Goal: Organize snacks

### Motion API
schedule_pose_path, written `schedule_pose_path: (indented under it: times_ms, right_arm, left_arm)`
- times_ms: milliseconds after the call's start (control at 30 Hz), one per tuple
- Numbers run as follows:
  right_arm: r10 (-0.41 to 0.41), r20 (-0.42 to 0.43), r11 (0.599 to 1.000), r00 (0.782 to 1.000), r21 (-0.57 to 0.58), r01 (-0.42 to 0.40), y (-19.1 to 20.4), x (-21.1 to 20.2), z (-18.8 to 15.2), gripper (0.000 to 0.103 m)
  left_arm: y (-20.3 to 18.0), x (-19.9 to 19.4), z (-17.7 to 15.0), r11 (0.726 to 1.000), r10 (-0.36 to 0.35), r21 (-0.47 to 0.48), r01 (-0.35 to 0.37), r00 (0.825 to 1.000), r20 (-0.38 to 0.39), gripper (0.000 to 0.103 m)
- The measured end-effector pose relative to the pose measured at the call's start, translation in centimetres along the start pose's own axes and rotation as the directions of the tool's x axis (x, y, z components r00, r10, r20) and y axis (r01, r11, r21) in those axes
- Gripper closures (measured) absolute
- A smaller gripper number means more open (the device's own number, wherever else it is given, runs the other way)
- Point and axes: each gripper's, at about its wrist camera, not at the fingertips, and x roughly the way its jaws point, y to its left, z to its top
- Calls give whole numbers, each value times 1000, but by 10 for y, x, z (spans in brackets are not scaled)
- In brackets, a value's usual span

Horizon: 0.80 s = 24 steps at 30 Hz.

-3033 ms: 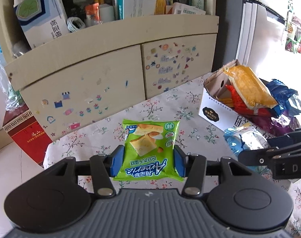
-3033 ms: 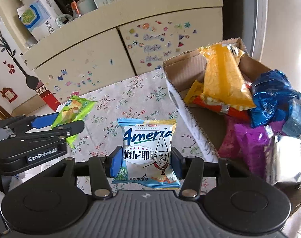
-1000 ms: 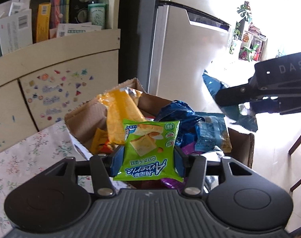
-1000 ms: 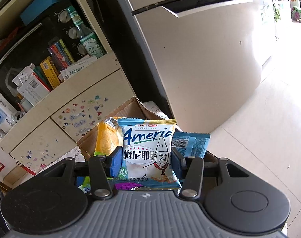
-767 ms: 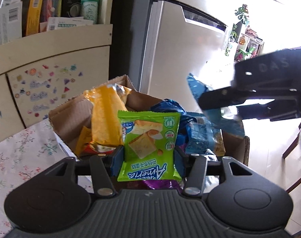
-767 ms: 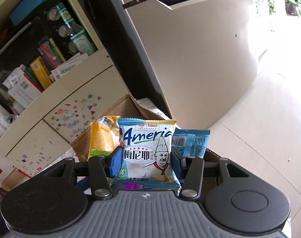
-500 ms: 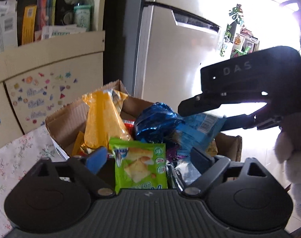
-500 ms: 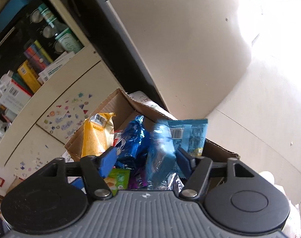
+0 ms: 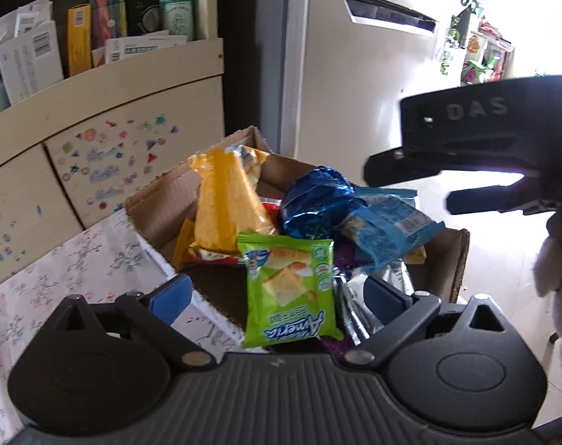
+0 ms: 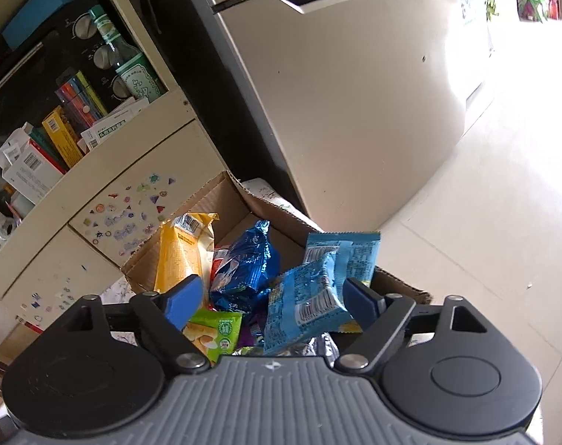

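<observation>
A cardboard box (image 9: 158, 200) (image 10: 229, 196) holds several snack bags. The green snack packet (image 9: 290, 289) lies loose in the box, below my open left gripper (image 9: 277, 293); it also shows in the right wrist view (image 10: 214, 333). The light blue snack packet (image 10: 303, 304) (image 9: 384, 230) lies on the pile, free of my open right gripper (image 10: 271, 298). The right gripper (image 9: 462, 181) shows at the right of the left wrist view, above the box. A yellow bag (image 9: 229, 200) (image 10: 181, 256) and a dark blue foil bag (image 9: 318, 200) (image 10: 244, 263) stand in the box.
The box sits on a table with a floral cloth (image 9: 58, 270). A cream cabinet with stickers (image 9: 125, 141) and a cluttered shelf of cartons and bottles stand behind. A fridge (image 10: 355, 92) is at the right, with pale floor (image 10: 503, 222) beyond.
Both grippers carried their packets from over the table to above the box, then opened. The green and light blue packets dropped into the box and now rest on the pile.
</observation>
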Motion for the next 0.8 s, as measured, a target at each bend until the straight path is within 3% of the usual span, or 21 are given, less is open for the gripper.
schedule_pose_path:
  times_ms: [367, 800]
  right_arm:
    - [-51, 38, 999, 998, 14, 50, -3, -24, -6, 4]
    - [-228, 52, 967, 972, -108, 232, -9, -37, -36, 0]
  left_arm:
    - [6, -14, 0, 996, 82, -22, -83, 995, -54, 2]
    - [21, -25, -7, 982, 133, -122, -146, 985, -108, 1]
